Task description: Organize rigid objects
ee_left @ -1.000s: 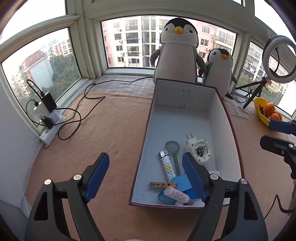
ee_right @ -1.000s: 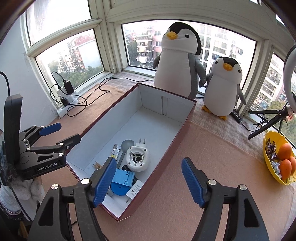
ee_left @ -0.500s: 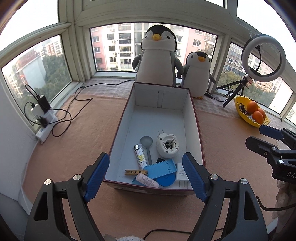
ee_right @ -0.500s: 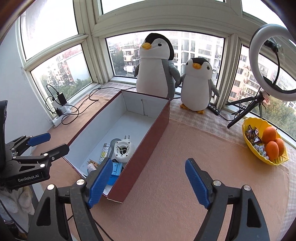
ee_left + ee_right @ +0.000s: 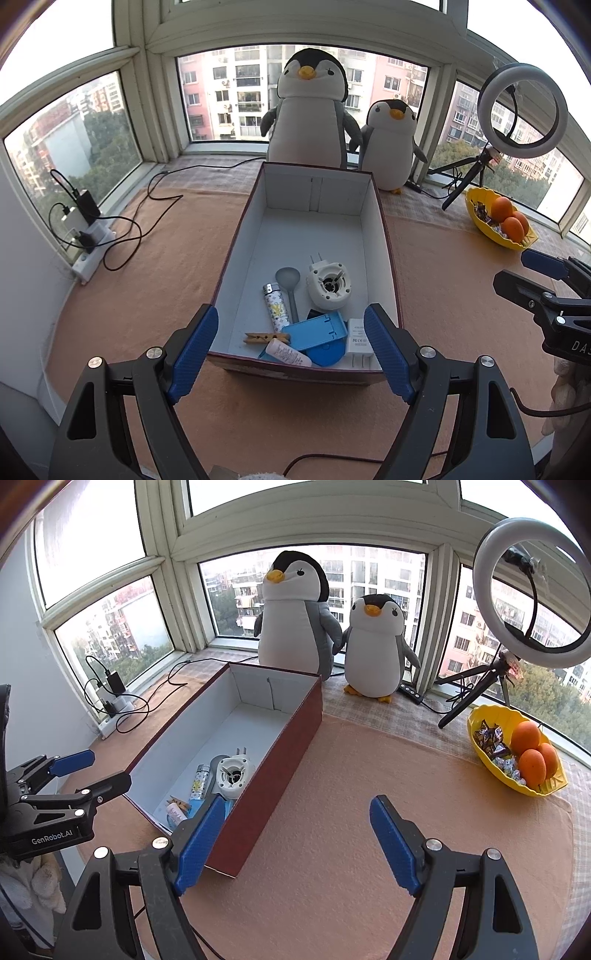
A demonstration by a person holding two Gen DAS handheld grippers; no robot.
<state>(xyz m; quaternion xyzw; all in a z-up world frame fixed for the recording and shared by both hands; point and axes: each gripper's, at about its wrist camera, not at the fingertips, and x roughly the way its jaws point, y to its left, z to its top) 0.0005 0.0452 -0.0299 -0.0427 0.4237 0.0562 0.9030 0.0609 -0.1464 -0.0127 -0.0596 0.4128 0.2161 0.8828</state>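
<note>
Holding both grippers wide over the box, nothing gripped

Left view looks straight down the box: all items sit bunched at its near end, far half bare white floor. Count there: one grey spoon, one patterned lighter, one white round plug adapter, one wooden clothespin, one small tube, one blue case, one white charger. Right view sees the box from its maroon side wall, so most of that pile is hidden behind the wall and its own finger.

Left gripper jaws spread, empty, straddling the box's near edge. Right gripper jaws spread, empty, over bare mat right of the box. Wide free mat on both sides.

Two plush penguins just behind the far wall; one ring light; yellow bowl with three oranges well right.
</note>
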